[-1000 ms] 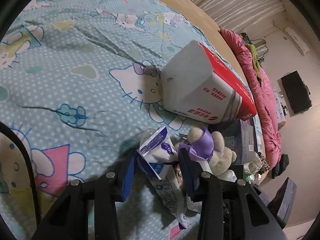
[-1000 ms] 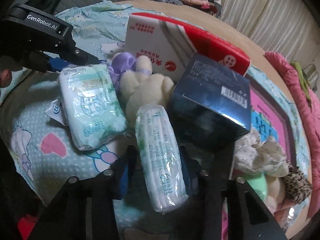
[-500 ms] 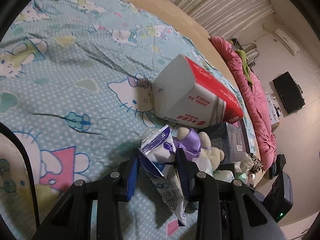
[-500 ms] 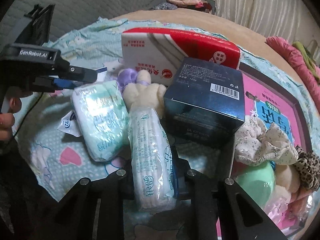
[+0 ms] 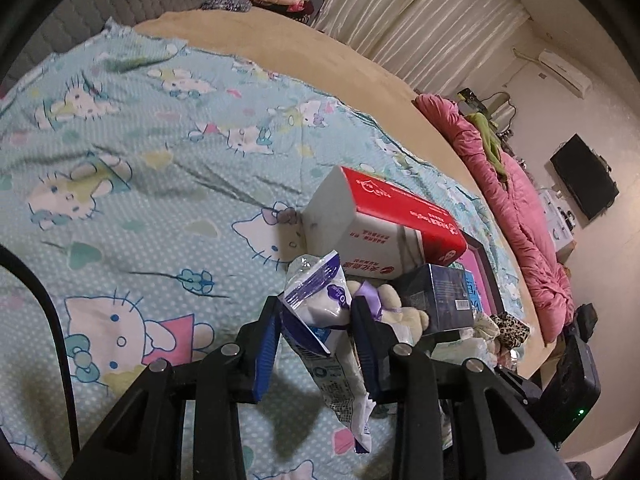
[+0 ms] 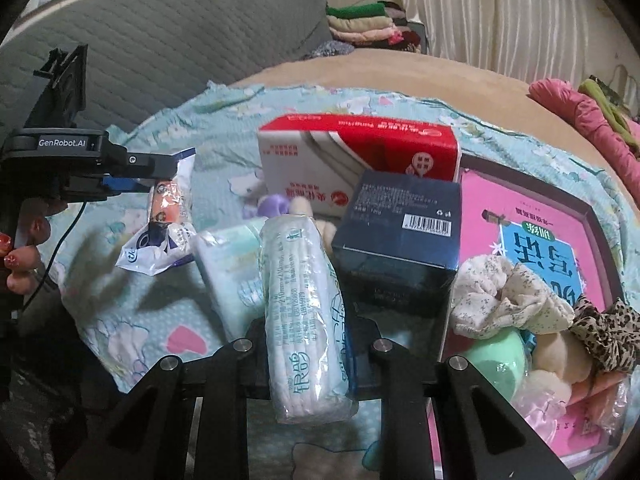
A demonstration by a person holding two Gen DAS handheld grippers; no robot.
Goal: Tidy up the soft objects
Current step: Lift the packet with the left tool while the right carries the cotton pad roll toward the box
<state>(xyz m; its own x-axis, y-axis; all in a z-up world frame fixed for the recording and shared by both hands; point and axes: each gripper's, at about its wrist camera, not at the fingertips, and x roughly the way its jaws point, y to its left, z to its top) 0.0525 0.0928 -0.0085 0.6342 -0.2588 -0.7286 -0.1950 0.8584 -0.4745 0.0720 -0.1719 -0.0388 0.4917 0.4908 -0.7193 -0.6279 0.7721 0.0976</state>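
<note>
In the left wrist view my left gripper (image 5: 316, 320) is shut on a white and purple plastic packet (image 5: 318, 300), held above the cartoon-cat bedsheet (image 5: 140, 200). The right wrist view shows the same left gripper (image 6: 170, 174) at the left with the packet (image 6: 164, 232) dangling from it. My right gripper (image 6: 308, 344) is shut on a long clear-wrapped pack of white pads (image 6: 304, 292), raised off the bed. A pale green soft pack (image 6: 228, 276) lies beneath it. A plush toy with a purple bow (image 6: 276, 204) lies behind.
A red and white tissue box (image 6: 360, 160) and a dark blue box (image 6: 400, 220) stand behind the packs. Right of them lie a pink book (image 6: 540, 240), a floral scrunchie (image 6: 500, 296), a leopard scrunchie (image 6: 604, 332) and a green ball (image 6: 496, 356). Folded clothes (image 6: 360, 24) sit by the headboard.
Both grippers have risen. The right gripper's jaws closed on the long pad pack and lifted it. The left gripper lifted its packet off the sheet.
</note>
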